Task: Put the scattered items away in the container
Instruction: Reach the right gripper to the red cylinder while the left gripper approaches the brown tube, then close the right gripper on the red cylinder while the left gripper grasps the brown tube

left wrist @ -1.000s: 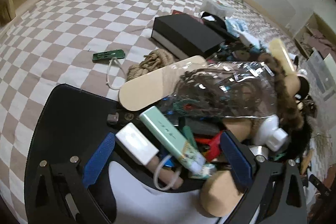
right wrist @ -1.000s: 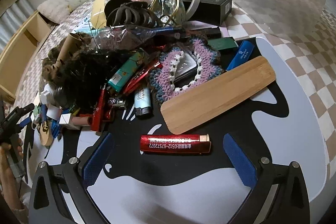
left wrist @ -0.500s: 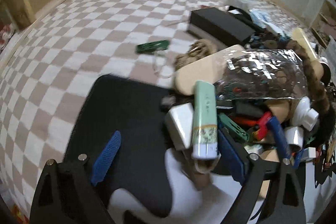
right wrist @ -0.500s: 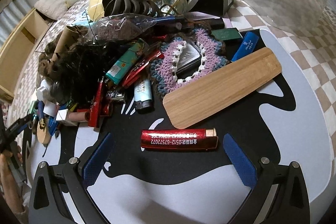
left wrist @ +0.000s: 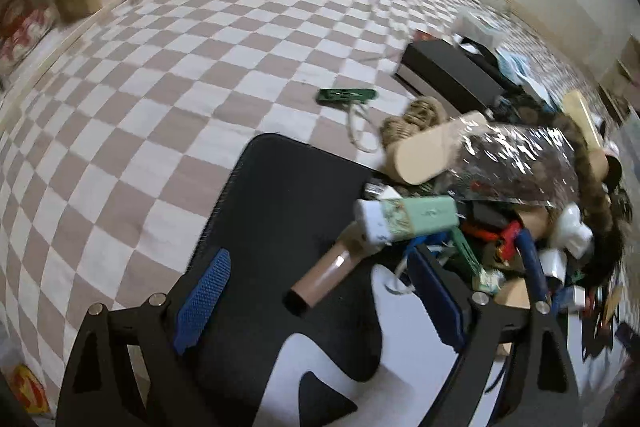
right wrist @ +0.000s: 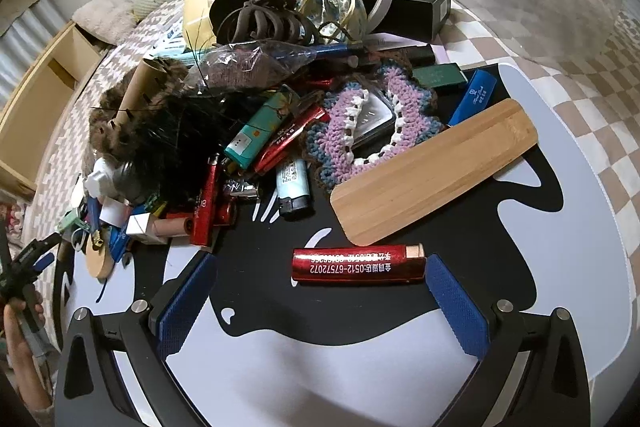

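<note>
left claw (left wrist: 320, 291) tilted steeply down, closing on nothing.

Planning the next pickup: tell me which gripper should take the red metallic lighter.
Right. The red metallic lighter lies directly between the right gripper and its open blue pads; the left gripper, jaws closing, faces the pile's far side.

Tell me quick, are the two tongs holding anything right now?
Left tongs: closing, still wide, gripping nothing; pink tube lies between.
Right tongs: open, holding nothing; red lighter lies between.

Left hand-held gripper (left wrist: 320, 291) shifted off pile toward bare mat (left wrist: 280, 195), jaws closing, empty; green tube (left wrist: 408, 221) swung crosswise, pink tube (left wrist: 324, 277) uncovered.
</note>
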Demonstrator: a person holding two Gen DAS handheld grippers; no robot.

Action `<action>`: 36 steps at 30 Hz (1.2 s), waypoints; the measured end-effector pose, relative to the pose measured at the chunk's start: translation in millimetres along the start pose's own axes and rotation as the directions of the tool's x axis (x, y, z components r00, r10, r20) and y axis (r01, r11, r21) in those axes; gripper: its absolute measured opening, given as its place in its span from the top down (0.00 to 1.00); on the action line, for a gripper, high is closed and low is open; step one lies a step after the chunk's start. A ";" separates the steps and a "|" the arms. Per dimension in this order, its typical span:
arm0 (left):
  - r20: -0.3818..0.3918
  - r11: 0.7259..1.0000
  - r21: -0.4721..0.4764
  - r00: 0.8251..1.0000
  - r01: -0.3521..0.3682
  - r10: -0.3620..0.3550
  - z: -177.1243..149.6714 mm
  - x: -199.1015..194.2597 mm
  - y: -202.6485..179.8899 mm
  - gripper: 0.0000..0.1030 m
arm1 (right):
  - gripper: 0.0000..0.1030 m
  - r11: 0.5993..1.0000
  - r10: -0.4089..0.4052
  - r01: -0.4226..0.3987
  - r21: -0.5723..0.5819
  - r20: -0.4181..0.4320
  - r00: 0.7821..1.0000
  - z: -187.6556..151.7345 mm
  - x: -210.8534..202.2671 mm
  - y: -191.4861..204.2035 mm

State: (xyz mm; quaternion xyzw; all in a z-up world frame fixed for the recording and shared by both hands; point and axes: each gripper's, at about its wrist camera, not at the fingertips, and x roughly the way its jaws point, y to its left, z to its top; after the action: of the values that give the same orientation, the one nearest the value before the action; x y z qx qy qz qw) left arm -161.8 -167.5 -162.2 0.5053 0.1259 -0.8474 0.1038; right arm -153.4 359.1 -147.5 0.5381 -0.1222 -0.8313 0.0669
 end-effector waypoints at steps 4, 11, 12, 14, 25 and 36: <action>-0.030 0.998 0.059 0.999 -0.007 0.009 -4.5 9.6 -13.1 0.29 | 0.00 0.999 0.021 -0.020 0.025 -0.028 0.999 -1.1 5.8 -3.8; 0.022 0.983 0.173 0.998 -0.055 0.052 -6.6 22.6 -36.3 0.32 | 0.00 0.989 0.088 -0.078 0.124 -0.077 0.993 -5.4 17.0 -12.2; 0.034 0.982 0.181 0.998 -0.053 0.048 -6.0 23.2 -38.3 0.32 | 0.00 0.988 0.089 -0.079 0.131 -0.074 0.993 -5.0 17.0 -12.8; 0.055 0.978 0.200 0.997 -0.061 0.051 -4.4 25.2 -41.1 0.32 | 0.01 0.987 0.088 -0.077 0.139 -0.071 0.994 -3.6 16.9 -13.3; 0.095 0.978 0.202 0.995 -0.047 0.028 1.4 32.5 -43.1 0.52 | 0.28 0.993 -0.013 0.021 0.116 -0.071 0.997 0.7 22.8 -11.2; 0.032 0.992 0.118 0.999 0.032 -0.036 -3.0 29.0 -31.0 0.77 | 0.30 0.988 -0.136 0.133 -0.077 -0.030 0.990 -4.5 30.5 13.6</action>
State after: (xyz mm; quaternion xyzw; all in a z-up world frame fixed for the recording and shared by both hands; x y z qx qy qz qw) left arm -182.3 -138.6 -185.8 0.4939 0.0824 -0.8634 0.0615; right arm -162.2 338.0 -172.3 0.5569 -0.0534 -0.8282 0.0328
